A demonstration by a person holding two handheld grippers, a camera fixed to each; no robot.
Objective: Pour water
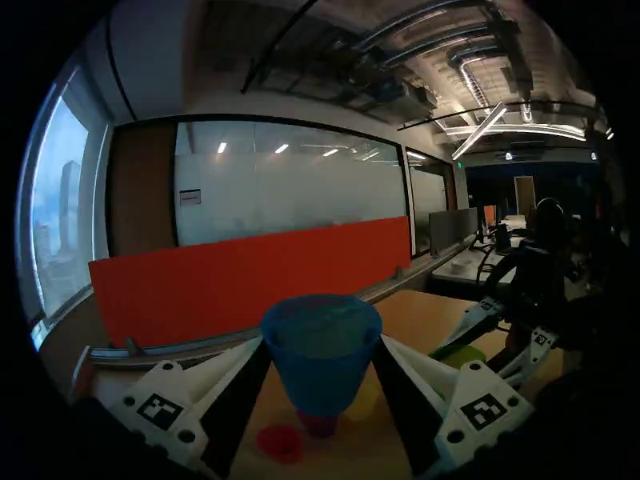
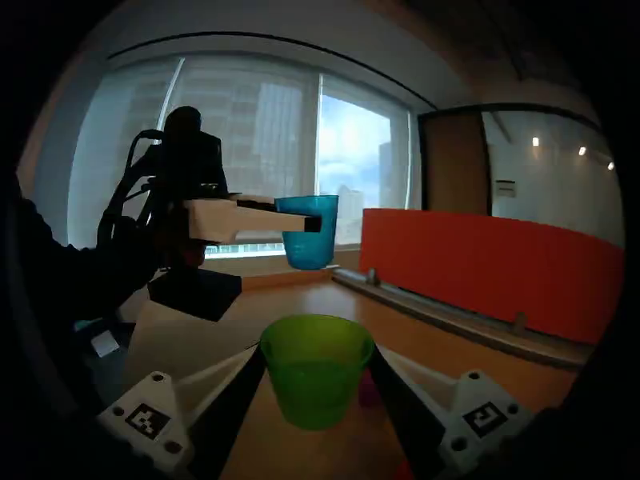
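Blue cup (image 1: 322, 364), clamped in the left claw (image 1: 322, 348), likely needs centring over the green cup (image 2: 318, 376) gripped by the right claw (image 2: 318, 360) before tipping slowly

Two tools (image 1: 322, 342) (image 2: 318, 352), one blue cup (image 1: 322, 372), one green cup (image 2: 316, 384), two red cups (image 1: 280, 442) (image 1: 320, 422)

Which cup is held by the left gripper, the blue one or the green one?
The blue cup: the left gripper clamps it from both sides, upright. The green cup sits between the fingers of the right gripper.
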